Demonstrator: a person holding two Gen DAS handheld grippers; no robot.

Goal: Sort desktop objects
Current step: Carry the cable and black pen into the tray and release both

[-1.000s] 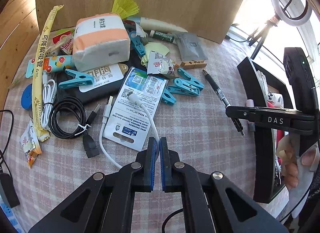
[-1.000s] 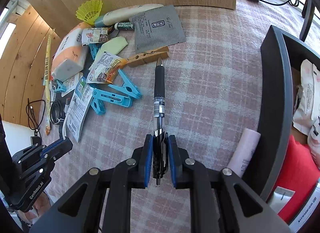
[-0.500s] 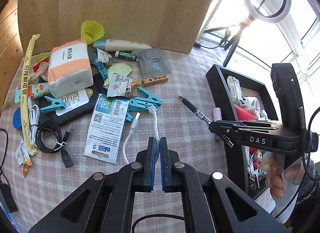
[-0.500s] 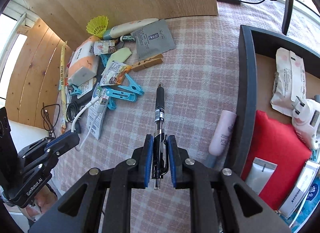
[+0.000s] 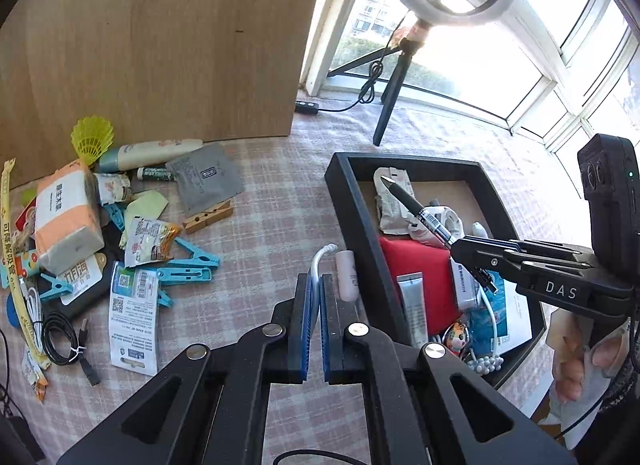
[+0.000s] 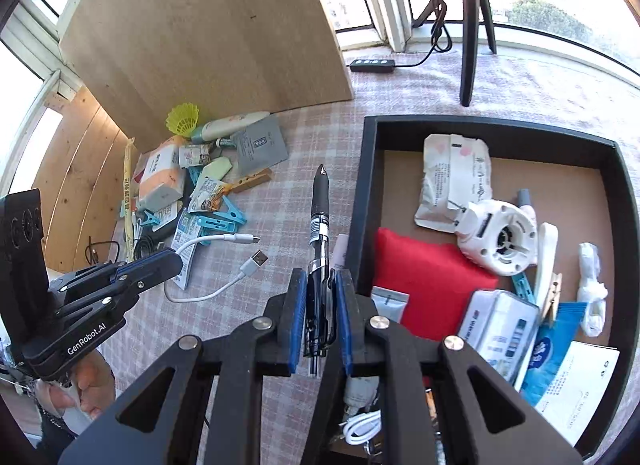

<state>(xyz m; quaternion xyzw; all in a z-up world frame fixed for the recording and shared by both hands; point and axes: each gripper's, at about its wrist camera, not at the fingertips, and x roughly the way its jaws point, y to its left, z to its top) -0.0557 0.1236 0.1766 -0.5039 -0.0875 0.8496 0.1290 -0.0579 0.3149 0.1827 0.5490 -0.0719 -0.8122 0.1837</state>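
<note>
Right gripper point(image 6: 320, 321): tilted down, clamped on the black pen point(image 6: 320, 225), beside the black tray point(image 6: 362, 201).
Left gripper point(image 5: 314, 301): tilted down, pinched on the white cable point(image 6: 216, 265).
Left view only: pen point(image 5: 416, 209) above the tray point(image 5: 356, 221).
Right view only: cable's loose plugs.

Bare checked cloth is lying open left of the black tray point(image 6: 360, 201); beyond it, clutter point(image 6: 192, 185) is blocking passage, and a pink tube point(image 5: 346, 275) is hugging the tray's wall.
</note>
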